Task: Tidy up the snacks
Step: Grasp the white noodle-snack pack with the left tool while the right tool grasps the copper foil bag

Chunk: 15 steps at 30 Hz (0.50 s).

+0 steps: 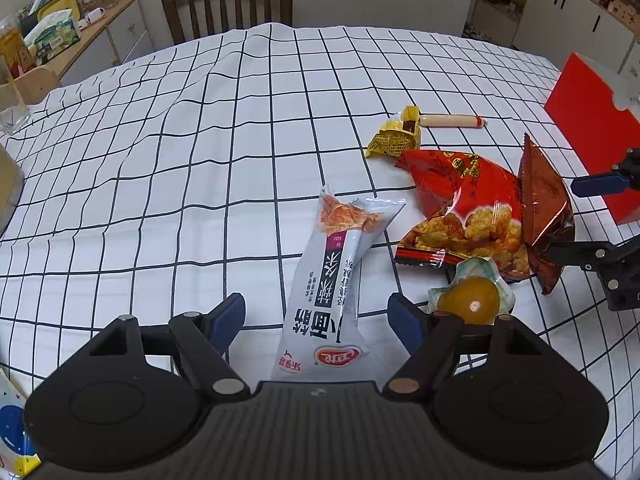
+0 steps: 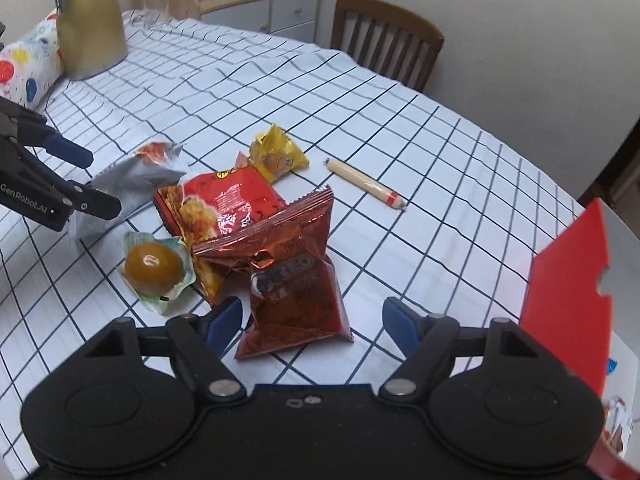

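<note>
Close the wide-open left hand-held gripper point(image 1: 316, 320) squarely across the grey packet point(image 1: 336, 280), and the equally open right hand-held gripper point(image 2: 310, 322) across the Oreo bag point(image 2: 292, 276), lifting clear of the counter point(image 1: 160, 160).

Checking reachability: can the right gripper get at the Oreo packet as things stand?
Probably yes: the right gripper is open, the Oreo packet lies between its fingers atop the pile, nothing covering it.

Snack pile on tablecloth point(image 2: 400, 128) | Oreo bag point(image 2: 294, 280) atop chip bag point(image 2: 224, 204) | egg pack point(image 2: 154, 266) left | sausage point(image 2: 366, 183) behind-right | box point(image 2: 568, 292) far right
</note>
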Each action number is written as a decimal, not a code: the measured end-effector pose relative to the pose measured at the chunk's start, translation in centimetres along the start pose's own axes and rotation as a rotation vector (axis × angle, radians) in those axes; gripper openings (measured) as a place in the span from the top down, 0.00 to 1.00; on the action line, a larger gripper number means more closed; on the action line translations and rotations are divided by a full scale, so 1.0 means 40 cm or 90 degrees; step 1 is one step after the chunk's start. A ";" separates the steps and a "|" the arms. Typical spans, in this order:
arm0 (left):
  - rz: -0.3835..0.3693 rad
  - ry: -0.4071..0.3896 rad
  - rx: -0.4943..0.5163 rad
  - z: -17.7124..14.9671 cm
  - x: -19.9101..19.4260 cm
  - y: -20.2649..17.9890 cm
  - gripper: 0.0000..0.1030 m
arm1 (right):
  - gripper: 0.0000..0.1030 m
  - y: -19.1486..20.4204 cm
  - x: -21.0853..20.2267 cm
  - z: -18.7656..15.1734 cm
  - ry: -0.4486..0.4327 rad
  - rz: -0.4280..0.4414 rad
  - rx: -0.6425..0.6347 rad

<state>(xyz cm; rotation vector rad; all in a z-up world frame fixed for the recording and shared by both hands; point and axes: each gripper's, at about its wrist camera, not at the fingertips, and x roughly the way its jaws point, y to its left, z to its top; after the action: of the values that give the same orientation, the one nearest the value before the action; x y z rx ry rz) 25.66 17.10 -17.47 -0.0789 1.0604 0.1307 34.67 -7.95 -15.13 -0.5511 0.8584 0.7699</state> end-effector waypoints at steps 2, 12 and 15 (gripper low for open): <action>0.002 0.003 -0.001 0.003 0.011 0.000 0.24 | 0.31 0.000 0.013 0.004 0.009 0.006 -0.007; -0.024 0.012 -0.023 0.019 0.034 0.009 0.25 | 0.43 0.006 0.049 0.020 0.008 0.007 -0.019; -0.031 0.020 -0.018 0.022 0.037 0.004 0.44 | 0.47 0.012 0.052 0.021 0.004 0.005 -0.022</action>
<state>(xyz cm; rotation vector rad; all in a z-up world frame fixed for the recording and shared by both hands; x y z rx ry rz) 27.12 17.47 -18.35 -0.1332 1.0874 0.1005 35.54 -6.29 -16.45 -0.5818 0.8549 0.7918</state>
